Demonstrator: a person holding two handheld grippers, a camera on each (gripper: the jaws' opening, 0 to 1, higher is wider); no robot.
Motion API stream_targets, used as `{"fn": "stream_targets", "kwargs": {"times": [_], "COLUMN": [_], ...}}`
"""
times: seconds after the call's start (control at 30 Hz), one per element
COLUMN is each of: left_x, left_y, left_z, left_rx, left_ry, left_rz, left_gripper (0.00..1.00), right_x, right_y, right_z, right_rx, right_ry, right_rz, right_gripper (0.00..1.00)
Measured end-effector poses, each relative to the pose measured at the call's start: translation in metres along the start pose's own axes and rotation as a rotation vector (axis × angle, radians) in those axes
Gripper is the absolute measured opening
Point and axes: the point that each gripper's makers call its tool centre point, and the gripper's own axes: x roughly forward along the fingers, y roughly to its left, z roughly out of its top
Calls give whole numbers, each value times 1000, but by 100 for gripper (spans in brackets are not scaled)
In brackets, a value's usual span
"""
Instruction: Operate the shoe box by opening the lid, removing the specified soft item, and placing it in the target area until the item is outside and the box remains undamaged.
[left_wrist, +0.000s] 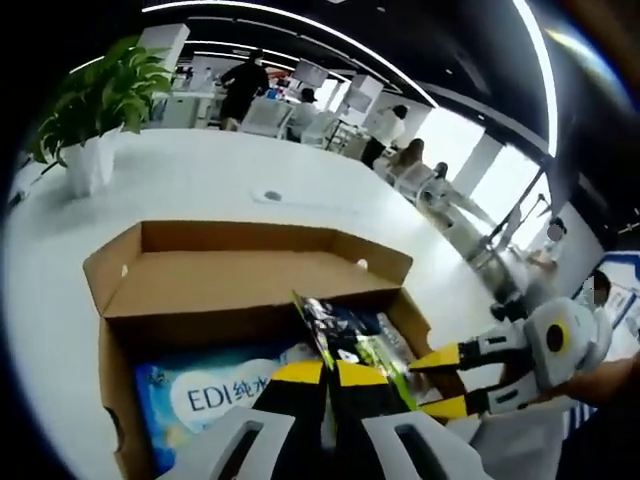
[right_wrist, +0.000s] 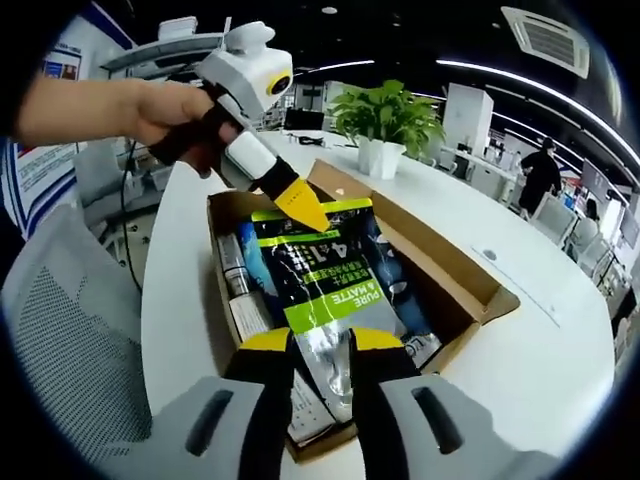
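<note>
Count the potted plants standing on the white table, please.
1. The potted plant stands in a white pot on the white table, beyond the open cardboard box; in the left gripper view it is at upper left. Others may be hidden.

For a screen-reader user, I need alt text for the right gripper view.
Two grippers hold a green-and-black pouch over an open cardboard box on a white table: the right gripper at its near end, the left gripper, held in a hand, at its far end. A potted plant stands behind.
</note>
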Motion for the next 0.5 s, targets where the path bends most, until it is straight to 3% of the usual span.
{"fn": "stream_targets", "kwargs": {"times": [0.27, 0.5], "left_x": [-1, -5], "left_y": [-3, -9], "left_z": [6, 10], "left_rx": [16, 40], "left_ry": [-12, -21], "left_rz": [-12, -18], "left_gripper": [2, 1], "right_x": [-3, -8], "right_y": [5, 4], "right_z": [3, 8], "right_rx": [19, 24], "right_ry": [-16, -26], "right_rz": [24, 15], "right_gripper": [4, 0]}}
